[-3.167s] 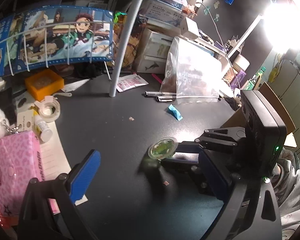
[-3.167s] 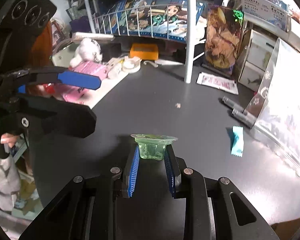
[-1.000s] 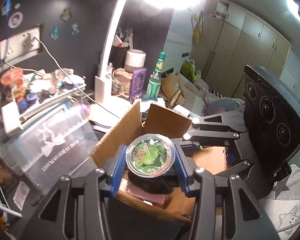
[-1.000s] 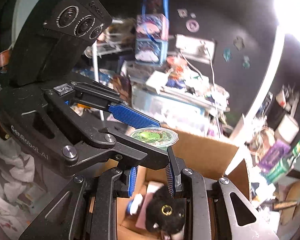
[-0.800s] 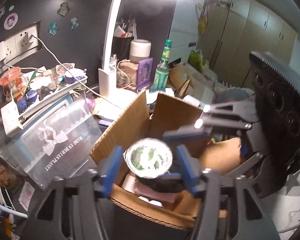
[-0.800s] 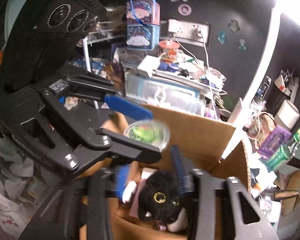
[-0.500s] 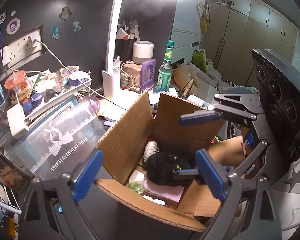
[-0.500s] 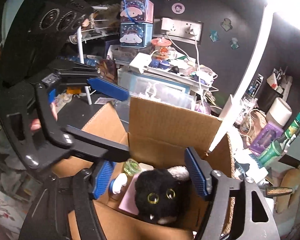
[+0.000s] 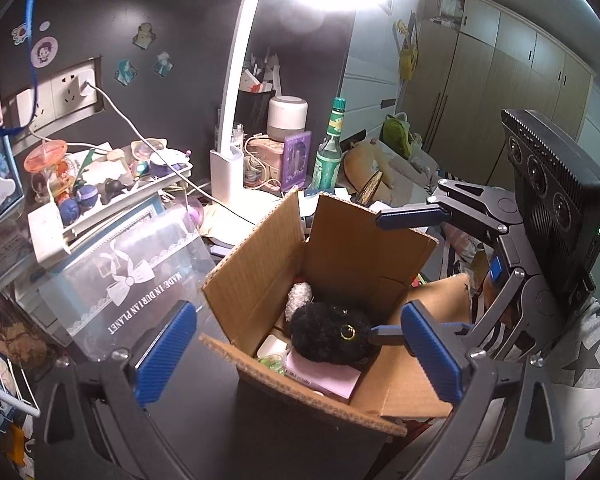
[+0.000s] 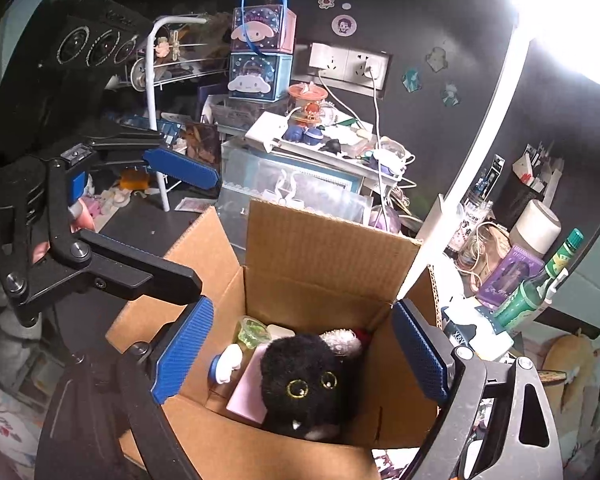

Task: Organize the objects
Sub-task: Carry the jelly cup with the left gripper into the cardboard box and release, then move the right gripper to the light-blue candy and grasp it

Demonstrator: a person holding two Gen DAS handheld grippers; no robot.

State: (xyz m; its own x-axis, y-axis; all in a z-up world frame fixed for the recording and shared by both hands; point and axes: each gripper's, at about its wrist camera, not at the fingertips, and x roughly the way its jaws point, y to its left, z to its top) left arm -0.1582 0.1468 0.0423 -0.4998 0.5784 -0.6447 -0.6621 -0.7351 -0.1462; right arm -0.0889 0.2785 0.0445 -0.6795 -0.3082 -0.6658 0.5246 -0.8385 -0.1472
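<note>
Both grippers hover over the open cardboard box (image 9: 256,268), which serves as the landmark here. The left gripper (image 9: 300,356) is held above the box's near edge, tilted down toward its inside, with its blue-padded jaws spread wide and nothing between them. The right gripper (image 10: 300,356) hangs above the box from the opposite side, also pointed down into it, jaws equally wide apart and empty. In the left wrist view the right gripper (image 9: 392,276) shows at the box's right side, one blue finger (image 9: 414,216) above the far flap and the other lower, by the right flap. In the right wrist view the left gripper (image 10: 180,224) shows to the left of the box, above its left flap.

Inside the box, the green jelly cup (image 10: 254,332) sits on the floor near the back-left corner as the right wrist view has it; in the left wrist view it (image 9: 272,362) peeks out just behind the near wall. A black plush cat (image 10: 306,384) fills the middle of the box, resting on a pink flat packet (image 10: 246,392). A small white-capped bottle (image 10: 224,366) lies just beside the cup. A white fuzzy ball (image 9: 299,298) touches the plush on its far side.

Behind the box stands a clear plastic case (image 9: 132,276), and a white desk lamp (image 9: 236,120) rises beyond it, with a green glass bottle (image 9: 329,152) near the lamp's base.
</note>
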